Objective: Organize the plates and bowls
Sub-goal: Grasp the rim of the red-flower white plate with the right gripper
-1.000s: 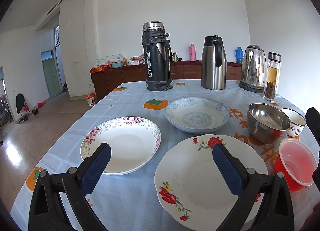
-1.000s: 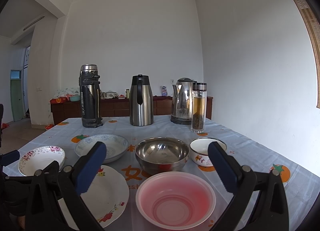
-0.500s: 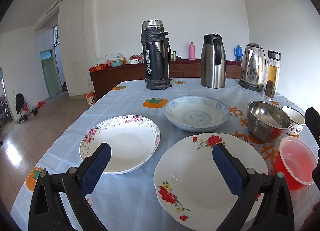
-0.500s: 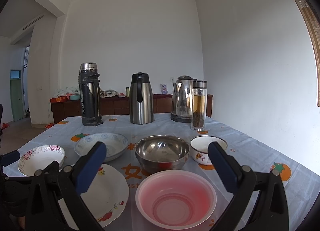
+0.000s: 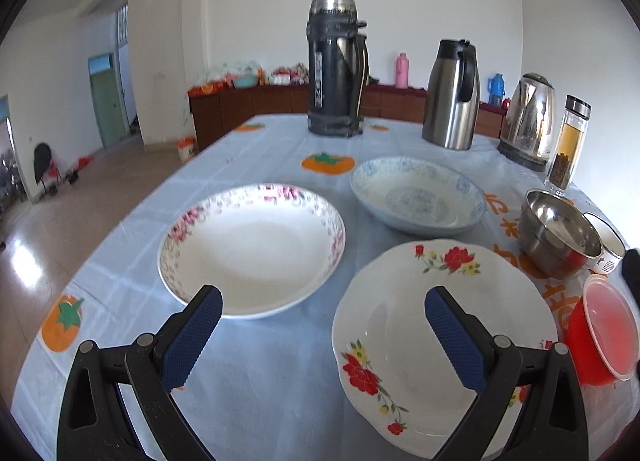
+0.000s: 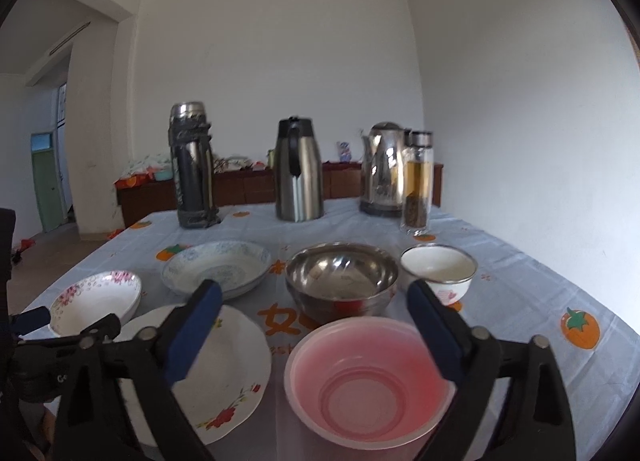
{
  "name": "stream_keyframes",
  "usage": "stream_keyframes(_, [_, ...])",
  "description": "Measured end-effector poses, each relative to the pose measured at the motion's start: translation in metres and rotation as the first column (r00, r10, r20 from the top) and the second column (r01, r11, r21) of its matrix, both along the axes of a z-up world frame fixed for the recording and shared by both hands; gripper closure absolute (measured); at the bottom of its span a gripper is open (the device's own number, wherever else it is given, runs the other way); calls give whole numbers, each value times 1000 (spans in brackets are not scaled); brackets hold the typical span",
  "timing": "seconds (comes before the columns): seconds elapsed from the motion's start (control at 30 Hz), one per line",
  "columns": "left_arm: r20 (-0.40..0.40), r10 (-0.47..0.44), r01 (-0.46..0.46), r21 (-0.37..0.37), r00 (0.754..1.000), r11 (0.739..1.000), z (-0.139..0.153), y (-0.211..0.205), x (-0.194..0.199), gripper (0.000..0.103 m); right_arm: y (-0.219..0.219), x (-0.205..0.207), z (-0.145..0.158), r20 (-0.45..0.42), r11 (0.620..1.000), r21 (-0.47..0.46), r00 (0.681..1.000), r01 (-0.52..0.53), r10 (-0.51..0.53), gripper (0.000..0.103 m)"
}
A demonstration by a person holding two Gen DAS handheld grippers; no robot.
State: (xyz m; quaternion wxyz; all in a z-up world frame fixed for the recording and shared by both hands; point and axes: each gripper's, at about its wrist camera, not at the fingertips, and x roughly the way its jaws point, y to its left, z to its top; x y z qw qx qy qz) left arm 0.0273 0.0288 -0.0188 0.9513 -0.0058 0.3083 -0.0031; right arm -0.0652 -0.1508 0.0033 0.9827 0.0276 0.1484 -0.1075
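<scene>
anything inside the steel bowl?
The steel bowl looks empty: the right wrist view shows only reflections on its inner wall and bottom. Its near inner wall is hidden by its own rim, and in the left wrist view it also looks empty.

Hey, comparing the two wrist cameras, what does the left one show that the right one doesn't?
Left wrist only: the pink bottle and blue bottle on the sideboard, and the left gripper, open above the plates.

Right wrist only: the right gripper, open, jaws just been closing, nothing between them, over the red plastic bowl.

Both: the three plates, steel bowl, small white bowl, flasks and kettle.
</scene>
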Motion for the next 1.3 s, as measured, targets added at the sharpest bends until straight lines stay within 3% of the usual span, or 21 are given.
stream_keyframes(0.03, [-17,-9,9,-12,1000,1000,-2,0,2,1,2,4,-2,-27,1000,5,999,-29,29,37])
stream_keyframes(0.17, [-64,-21,19,-23,998,1000,-7,0,5,3,14,21,-17,-147,986,45,975,-159,164,65])
stream_keyframes(0.23, [-71,-40,36,-54,997,998,-7,1,6,14,20,27,-23,-184,975,75,958,-210,220,73])
stream_keyframes(0.4, [-105,-94,88,-65,990,994,-9,-6,5,24,19,32,-30,-226,961,123,936,-246,269,73])
stream_keyframes(0.6, [-153,-117,103,-94,981,990,-14,-7,8,25,11,43,-40,-297,935,242,897,-260,326,72])
stream_keyframes(0.73, [-198,-125,104,-113,972,988,-20,-6,13,39,16,45,-42,-323,933,239,883,-271,339,72])
stream_keyframes(1.07, [-232,-133,110,-111,964,988,-27,-7,16,41,14,49,-45,-349,945,222,885,-240,307,75])
stream_keyframes(1.3, [-247,-148,132,-79,958,988,-31,-14,18,55,4,44,-42,-337,963,195,909,-187,245,73])
